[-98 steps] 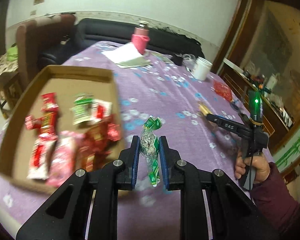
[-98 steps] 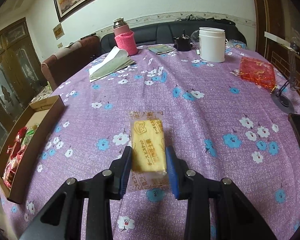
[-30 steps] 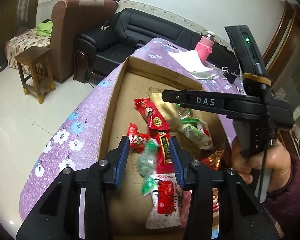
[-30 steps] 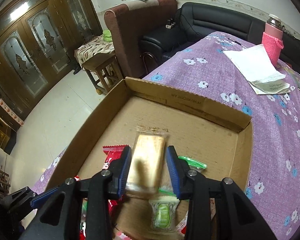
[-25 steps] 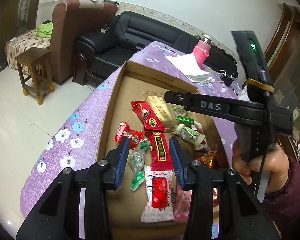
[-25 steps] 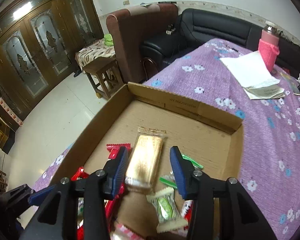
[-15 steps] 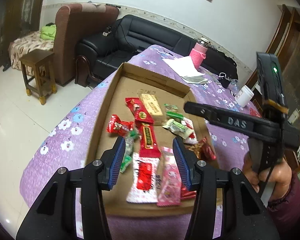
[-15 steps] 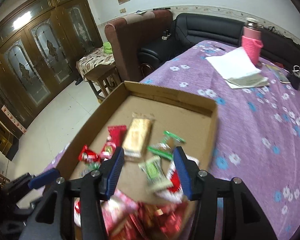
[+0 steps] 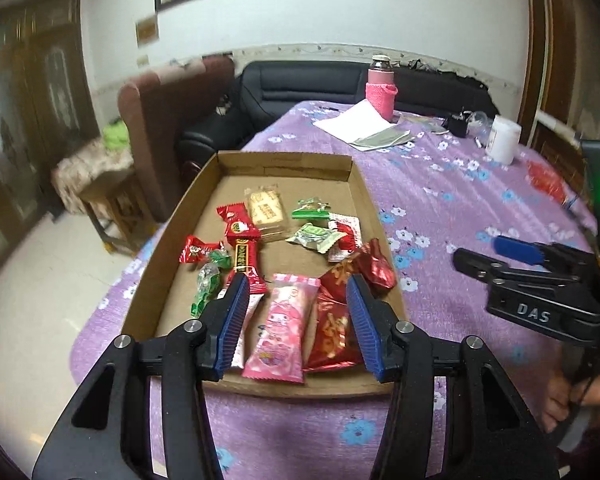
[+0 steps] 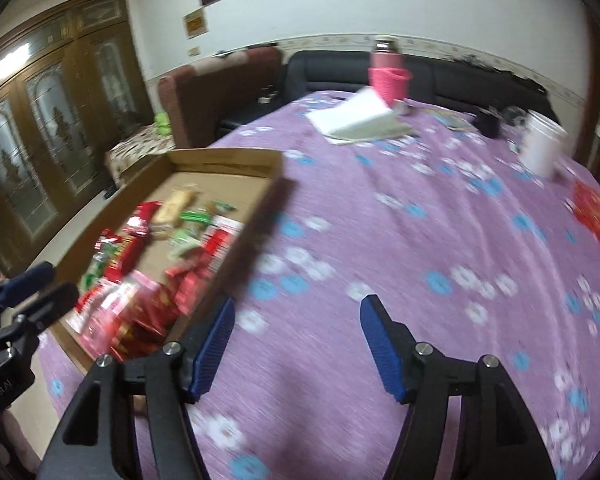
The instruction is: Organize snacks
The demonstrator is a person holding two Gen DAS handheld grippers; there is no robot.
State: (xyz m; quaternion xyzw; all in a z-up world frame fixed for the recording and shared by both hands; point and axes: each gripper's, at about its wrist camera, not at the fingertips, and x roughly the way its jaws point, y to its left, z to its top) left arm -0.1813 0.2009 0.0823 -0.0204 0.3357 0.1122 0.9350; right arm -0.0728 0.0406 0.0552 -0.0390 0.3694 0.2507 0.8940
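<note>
A shallow cardboard box on the purple flowered tablecloth holds several wrapped snacks: a yellow biscuit pack, a green candy, red packets and a pink pack. My left gripper is open and empty, hovering over the box's near edge. My right gripper is open and empty over bare cloth right of the box. The right gripper also shows in the left wrist view. The right wrist view is blurred.
At the table's far end stand a pink flask, white papers and a white jar. A red bag lies at the right edge. A brown armchair, a black sofa and a small stool sit beyond the table's left edge.
Both grippers let go of their snacks: the green candy and the yellow biscuit pack now lie in the box. Both grippers opened wider and drew back; the right swung right, off the box.
</note>
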